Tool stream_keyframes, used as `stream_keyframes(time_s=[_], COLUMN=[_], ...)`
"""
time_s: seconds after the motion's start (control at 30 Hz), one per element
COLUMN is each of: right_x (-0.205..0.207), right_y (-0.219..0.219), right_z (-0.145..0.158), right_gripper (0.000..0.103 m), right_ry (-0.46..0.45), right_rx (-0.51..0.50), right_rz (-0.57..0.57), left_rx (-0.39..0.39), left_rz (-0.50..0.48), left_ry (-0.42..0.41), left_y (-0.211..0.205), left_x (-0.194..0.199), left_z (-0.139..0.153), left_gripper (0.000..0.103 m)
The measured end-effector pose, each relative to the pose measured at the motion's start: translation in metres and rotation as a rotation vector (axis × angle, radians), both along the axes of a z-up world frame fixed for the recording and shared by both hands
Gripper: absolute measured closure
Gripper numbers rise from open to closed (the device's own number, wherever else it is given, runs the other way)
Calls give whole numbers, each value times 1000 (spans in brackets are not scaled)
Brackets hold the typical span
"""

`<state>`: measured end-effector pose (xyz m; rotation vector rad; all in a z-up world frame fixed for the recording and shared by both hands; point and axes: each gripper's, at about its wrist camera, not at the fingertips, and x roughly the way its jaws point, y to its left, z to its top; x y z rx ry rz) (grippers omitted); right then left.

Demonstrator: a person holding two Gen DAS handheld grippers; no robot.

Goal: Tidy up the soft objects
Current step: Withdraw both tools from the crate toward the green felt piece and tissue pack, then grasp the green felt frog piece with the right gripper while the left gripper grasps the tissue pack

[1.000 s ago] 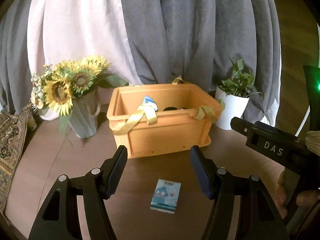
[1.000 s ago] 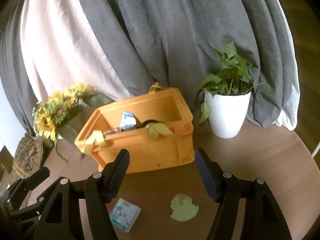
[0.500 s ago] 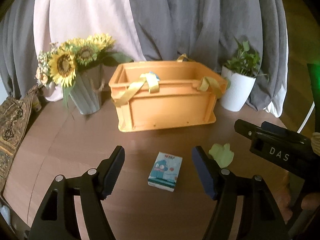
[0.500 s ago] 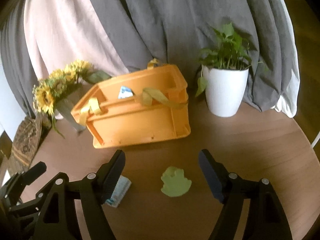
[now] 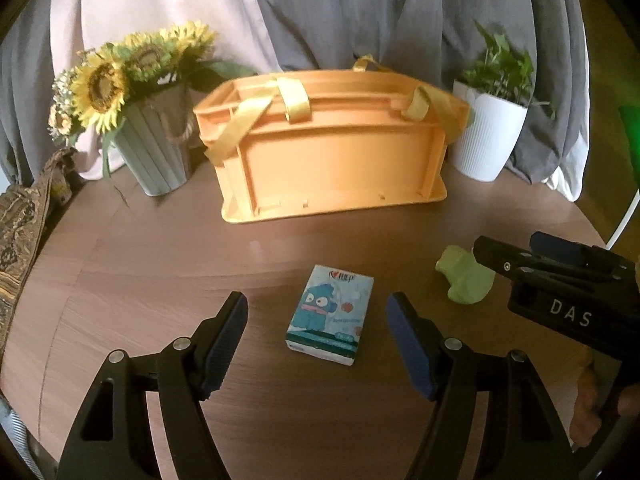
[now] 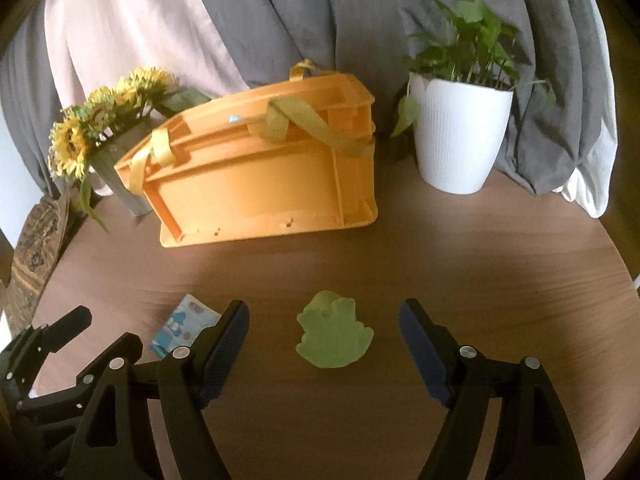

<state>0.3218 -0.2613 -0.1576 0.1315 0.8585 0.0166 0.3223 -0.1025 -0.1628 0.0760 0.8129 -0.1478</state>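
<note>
A blue tissue pack with a cartoon face lies flat on the brown round table, just ahead of and between the fingers of my open left gripper. It also shows in the right wrist view. A flat green frog-shaped soft piece lies on the table between the fingers of my open right gripper; in the left wrist view the green piece sits partly behind the right gripper's body. An orange crate with yellow straps stands behind both; its inside is hidden.
A grey vase of sunflowers stands left of the crate and a white potted plant stands right of it. Grey and pink curtains hang behind. A patterned cloth lies at the table's left edge.
Both grippers have dropped lower toward the table. The tissue pack and the green piece now sit closer between the fingers. The crate's inside has gone out of sight.
</note>
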Motion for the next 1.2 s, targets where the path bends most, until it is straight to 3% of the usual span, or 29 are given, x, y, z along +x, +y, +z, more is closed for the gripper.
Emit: stream_keyframes(time_s=[0.6, 1.03, 1.2], right_x=[17, 22, 23], right_y=[-1, -3, -4], right_z=[-51, -62, -64], right_gripper=[25, 25, 35], right_ry=[71, 81, 80], right_rx=[-4, -14, -11], right_rz=[9, 17, 10], left_rx=[10, 11, 11], left_rz=[-23, -35, -39], left_ry=[85, 118, 114], left_y=[-6, -12, -15], left_x=[26, 38, 41], left_z=[-48, -64, -65], left_gripper=[31, 32, 34])
